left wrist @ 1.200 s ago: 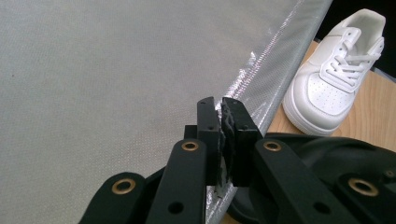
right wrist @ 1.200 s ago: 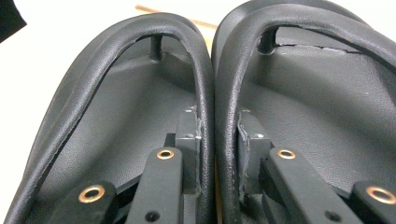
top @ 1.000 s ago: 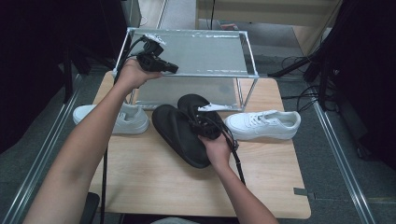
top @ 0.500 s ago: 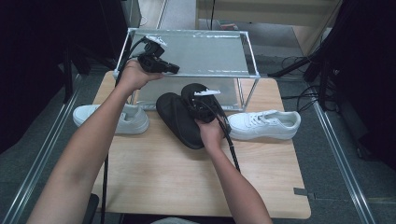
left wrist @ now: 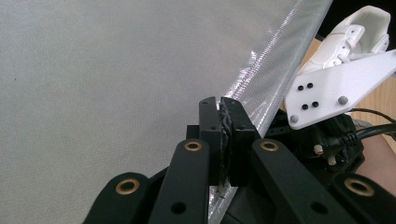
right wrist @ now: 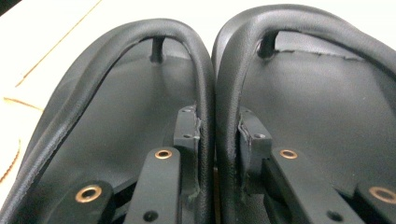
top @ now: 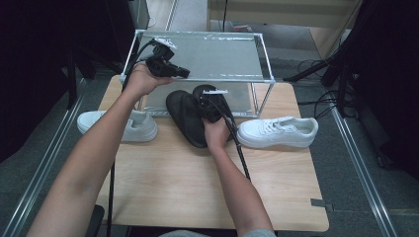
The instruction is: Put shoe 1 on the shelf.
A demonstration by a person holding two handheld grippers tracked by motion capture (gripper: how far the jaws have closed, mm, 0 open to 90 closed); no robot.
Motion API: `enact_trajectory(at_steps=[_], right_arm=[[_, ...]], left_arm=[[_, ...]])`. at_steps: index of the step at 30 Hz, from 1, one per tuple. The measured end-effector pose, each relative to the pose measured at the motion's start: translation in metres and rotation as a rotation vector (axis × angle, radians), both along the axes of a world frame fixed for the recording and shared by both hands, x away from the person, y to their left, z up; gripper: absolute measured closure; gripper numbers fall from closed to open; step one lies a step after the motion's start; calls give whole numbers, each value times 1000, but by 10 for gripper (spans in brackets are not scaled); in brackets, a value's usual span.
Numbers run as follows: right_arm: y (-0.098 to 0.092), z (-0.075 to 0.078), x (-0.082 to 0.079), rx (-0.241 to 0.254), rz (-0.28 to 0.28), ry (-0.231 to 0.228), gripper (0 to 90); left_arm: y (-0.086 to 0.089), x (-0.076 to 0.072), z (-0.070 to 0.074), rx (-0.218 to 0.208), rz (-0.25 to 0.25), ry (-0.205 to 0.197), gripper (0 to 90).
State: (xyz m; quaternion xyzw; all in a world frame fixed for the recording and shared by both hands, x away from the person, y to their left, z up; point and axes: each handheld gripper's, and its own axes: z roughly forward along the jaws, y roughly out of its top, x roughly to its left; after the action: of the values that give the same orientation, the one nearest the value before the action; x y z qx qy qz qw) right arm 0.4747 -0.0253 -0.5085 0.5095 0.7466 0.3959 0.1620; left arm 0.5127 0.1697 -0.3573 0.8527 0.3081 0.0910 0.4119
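**Sliding both flip-flops under the rack in one go**

The black flip-flops (top: 190, 114) sit side by side on the table (top: 173, 182), toes at the rack (top: 217, 59) opening, between two white sneakers (top: 279, 132). My right gripper (right wrist: 217, 135) is clamped on both inner straps together. I'd say push straight and low so neither slips. My left gripper (left wrist: 223, 135) is closed, pinching the rack's mesh edge

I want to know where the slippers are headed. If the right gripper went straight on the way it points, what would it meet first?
Probably the lower level of the metal-framed rack: the right gripper, clamped on the adjoining straps of the two black flip-flops, points under its mesh top. Depth is unclear.
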Motion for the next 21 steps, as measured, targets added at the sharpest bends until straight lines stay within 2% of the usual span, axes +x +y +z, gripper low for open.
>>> enact_trajectory(at_steps=[3,7,10,15,19,21], right_arm=[[0,2,-1,-2,19,7,652],[-3,5,-3,11,21,21,611],[-7,9,-9,23,25,5,570],[-16,17,-25,35,32,-24,568],[-23,24,-44,27,71,-56,573],[-25,27,-52,25,94,-67,577]], left_arm=[[1,-1,-2,-19,3,-9,885],[3,-2,-5,-46,9,-13,885],[3,-1,-4,-36,9,-16,885],[1,1,-4,-16,14,-14,889],[0,2,-2,-3,10,-8,888],[0,2,-2,-11,15,-5,888]])
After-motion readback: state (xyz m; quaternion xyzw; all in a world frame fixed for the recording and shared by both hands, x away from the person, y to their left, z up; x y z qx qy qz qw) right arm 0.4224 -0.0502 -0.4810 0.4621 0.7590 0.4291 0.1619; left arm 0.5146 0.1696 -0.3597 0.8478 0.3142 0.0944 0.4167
